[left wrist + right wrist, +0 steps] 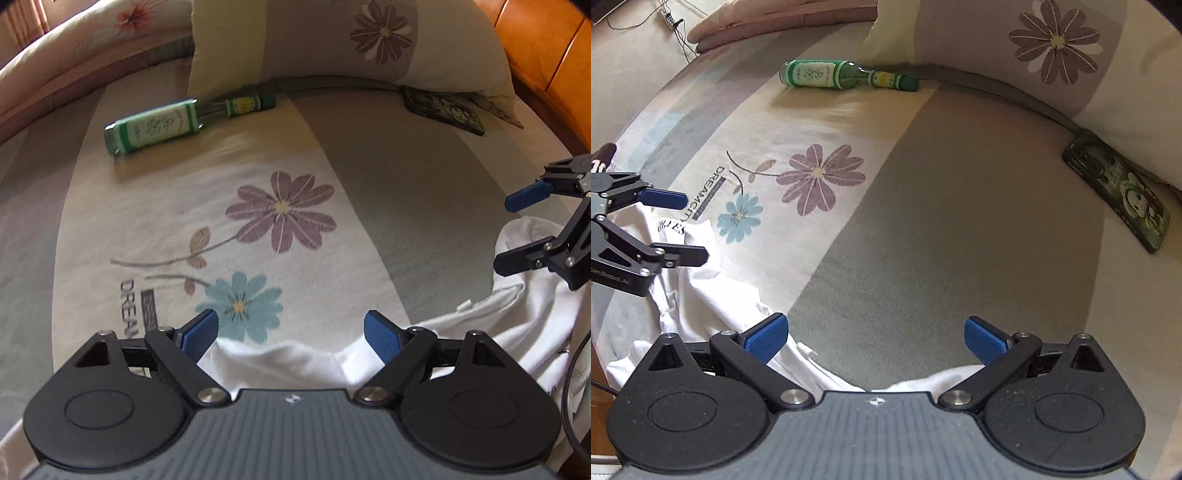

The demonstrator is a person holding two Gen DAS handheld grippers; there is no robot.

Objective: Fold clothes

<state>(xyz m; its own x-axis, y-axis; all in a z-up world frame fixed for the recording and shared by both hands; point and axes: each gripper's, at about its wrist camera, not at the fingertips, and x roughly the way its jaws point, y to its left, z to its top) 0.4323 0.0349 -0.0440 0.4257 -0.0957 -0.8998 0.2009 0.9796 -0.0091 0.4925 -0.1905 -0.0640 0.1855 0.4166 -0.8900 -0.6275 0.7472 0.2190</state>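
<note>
We are over the bed (pixel 388 206) with its grey-and-cream flowered sheet, and the white cotton garment (pixel 295 360) lies rumpled along the near edge, bunched in loose ridges, not flat and not in a neat stack. Our left gripper (pixel 290 334) hangs just above the cloth with its blue-padded fingers spread wide, nothing between them. Our right gripper (pixel 875 338) is likewise spread, over another stretch of the same white cloth, gripping nothing. By our reading the garment shows no clean fold lines, so squaring it and folding it is what remains, as far as we can tell. Part of the cloth runs under both tools and out of sight. Well apart, near the flowered pillow (pixel 369 40), lie a green glass bottle (pixel 177 122) and a dark phone with a cartoon case (pixel 1123 188).
</note>
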